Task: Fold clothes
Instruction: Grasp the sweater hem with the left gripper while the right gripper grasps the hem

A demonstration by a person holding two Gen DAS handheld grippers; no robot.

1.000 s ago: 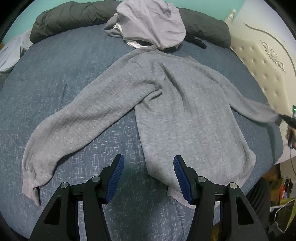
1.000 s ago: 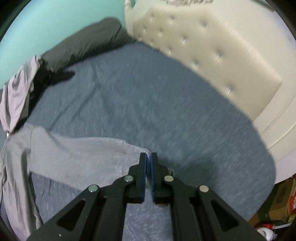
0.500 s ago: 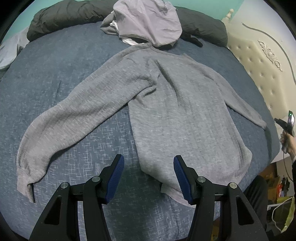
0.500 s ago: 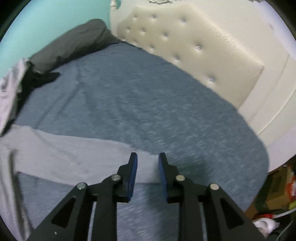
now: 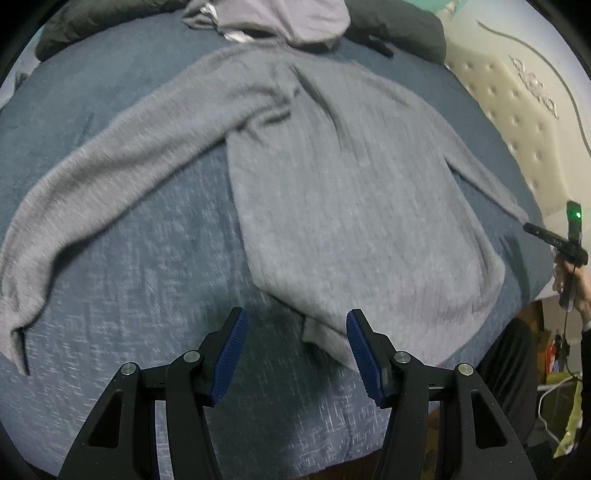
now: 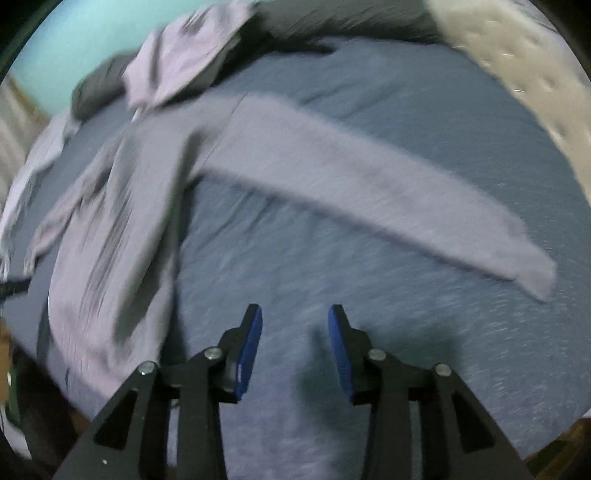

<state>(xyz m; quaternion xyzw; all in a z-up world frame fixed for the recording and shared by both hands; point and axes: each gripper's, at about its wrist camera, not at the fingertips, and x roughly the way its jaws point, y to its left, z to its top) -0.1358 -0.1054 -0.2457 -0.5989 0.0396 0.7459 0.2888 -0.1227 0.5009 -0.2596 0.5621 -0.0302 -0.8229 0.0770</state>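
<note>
Now, sweater (image 5: pixel 354 206): a grey knit top lies flat on the bed (image 5: pixel 122 280), body in the middle, hem toward the near edge, neck toward the far edge.
Sleeves: both are spread out to the sides; the right sleeve (image 6: pixel 369 192) runs straight toward the headboard-side edge, and its cuff lies free on the cover.
Change: a second ago the right gripper was clamped on that cuff and drawing it outward; since then it has let go and backed off, so the sleeve now rests at full stretch.
Meaning: by my judgement the garment is laid out and smoothed, with no fold in it yet visible; the spread shape suits folding the sleeves in over the body.
Right gripper (image 6: pixel 294 332): released, jaws apart with nothing between them, hovering over bare cover between the body and the cuff; the view is blurred by motion.
Left gripper (image 5: pixel 293 339): also released and empty, jaws wide, held low just over the hem's left corner near the bed's near edge.
Other clothes (image 5: pixel 280 16): a pale heap sits at the far edge, beyond the neck, against a dark roll of bedding (image 5: pixel 399 29).
</note>
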